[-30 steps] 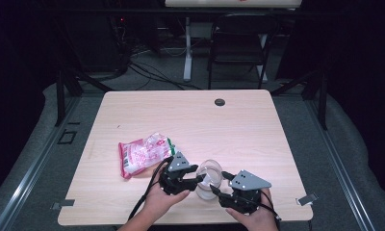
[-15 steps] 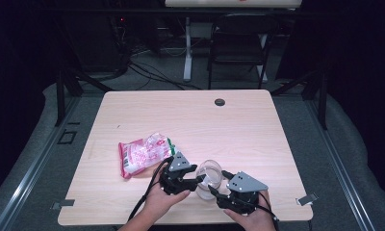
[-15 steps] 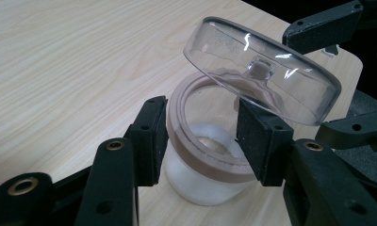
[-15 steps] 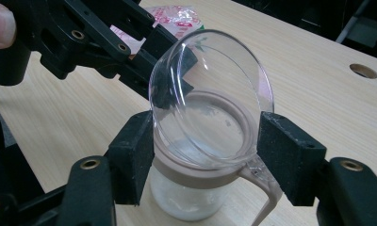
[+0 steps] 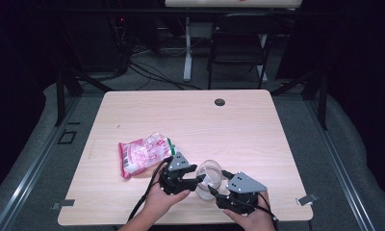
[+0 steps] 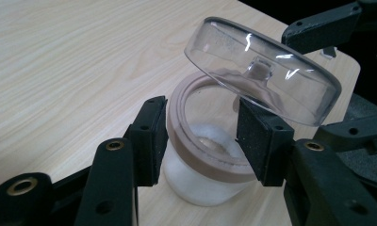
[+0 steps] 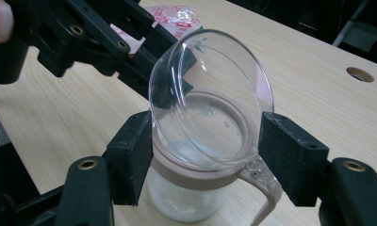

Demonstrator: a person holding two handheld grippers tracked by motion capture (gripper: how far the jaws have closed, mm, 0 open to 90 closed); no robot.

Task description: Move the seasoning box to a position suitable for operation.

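- The jar (image 5: 209, 185) stands near the front edge of the desk (image 5: 258, 130), between the two grippers; its clear hinged lid (image 6: 262, 70) is tipped up on its hinge, leaving the beige rim (image 6: 196, 141) open.
- Left gripper (image 6: 200, 136): its fingers (image 6: 151, 136) stand partly apart on either side of the jar's neck, just under the rim. The left pad looks just beside the glass and the right one close to the rim — whether they press I cannot tell, so I call it a loose bracket, not a grip.
- Right gripper (image 7: 210, 155): its fingers (image 7: 130, 155) flank the rim and the lower edge of the lid from the opposite side, with the hinge strap (image 7: 264, 188) hanging between them. They stand fairly wide, and contact is not clear here either.
- Risk — if the lid is let go it may drop back onto the rim, since no finger visibly clamps it.
- Risk: a push from either side with the jar unclamped could slide or tip it (the white contents sit low, so the jar is probably light), and the desk's edge is near.
- The pink snack bag (image 5: 145, 154) lies well apart, to the left.
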